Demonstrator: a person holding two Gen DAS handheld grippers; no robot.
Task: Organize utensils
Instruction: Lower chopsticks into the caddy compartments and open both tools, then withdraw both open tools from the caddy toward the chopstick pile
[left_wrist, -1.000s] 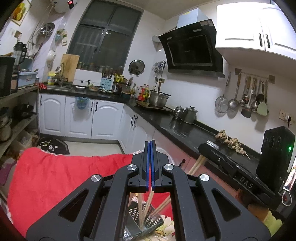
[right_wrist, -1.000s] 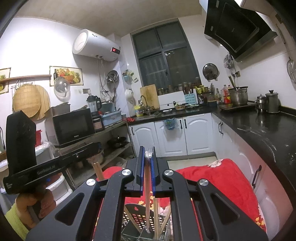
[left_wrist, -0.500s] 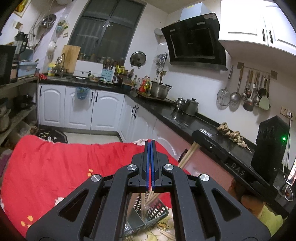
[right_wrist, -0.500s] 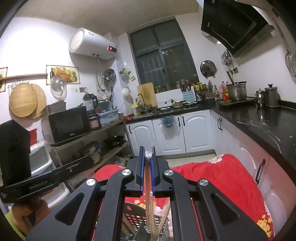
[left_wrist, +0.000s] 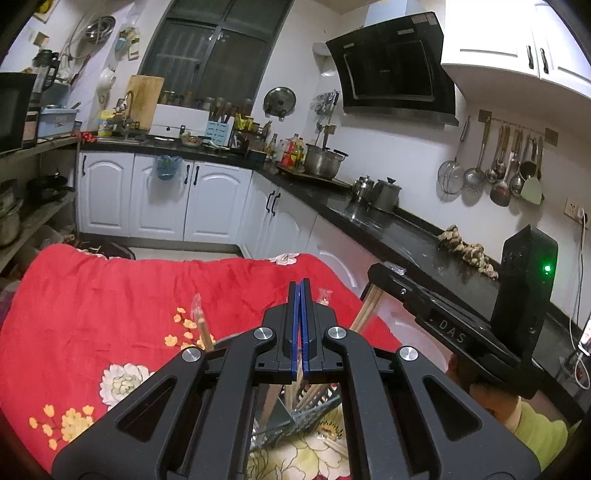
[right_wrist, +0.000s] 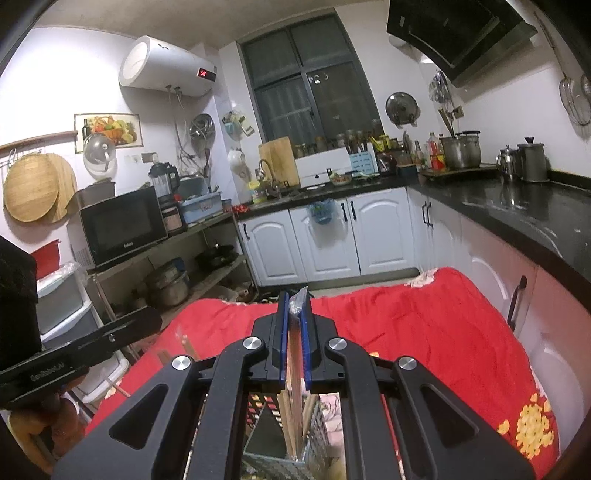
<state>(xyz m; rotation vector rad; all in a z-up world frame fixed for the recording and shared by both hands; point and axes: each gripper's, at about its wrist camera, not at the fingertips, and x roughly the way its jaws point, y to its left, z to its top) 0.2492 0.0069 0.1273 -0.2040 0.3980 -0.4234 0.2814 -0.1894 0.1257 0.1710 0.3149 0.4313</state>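
My left gripper (left_wrist: 300, 325) is shut, with nothing visible between its blue pads. Below it a dark slotted utensil basket (left_wrist: 317, 406) holds several wooden chopsticks (left_wrist: 303, 391). My right gripper (right_wrist: 294, 332) is shut on a plastic-wrapped pair of wooden chopsticks (right_wrist: 295, 354), held upright over the same basket (right_wrist: 314, 428). The right gripper also shows in the left wrist view (left_wrist: 384, 277), gripping those chopsticks (left_wrist: 365, 306). The left gripper body shows at the left of the right wrist view (right_wrist: 110, 332).
A red flowered cloth (left_wrist: 110, 295) covers the table. A wrapped chopstick (left_wrist: 201, 325) sticks up left of the left gripper. A black counter (left_wrist: 388, 229) with white cabinets runs along the right and back. A shelf with a microwave (right_wrist: 122, 225) stands at left.
Both grippers have tilted down, so more of the red cloth shows. The basket under the left gripper has shifted right. Both stay shut.
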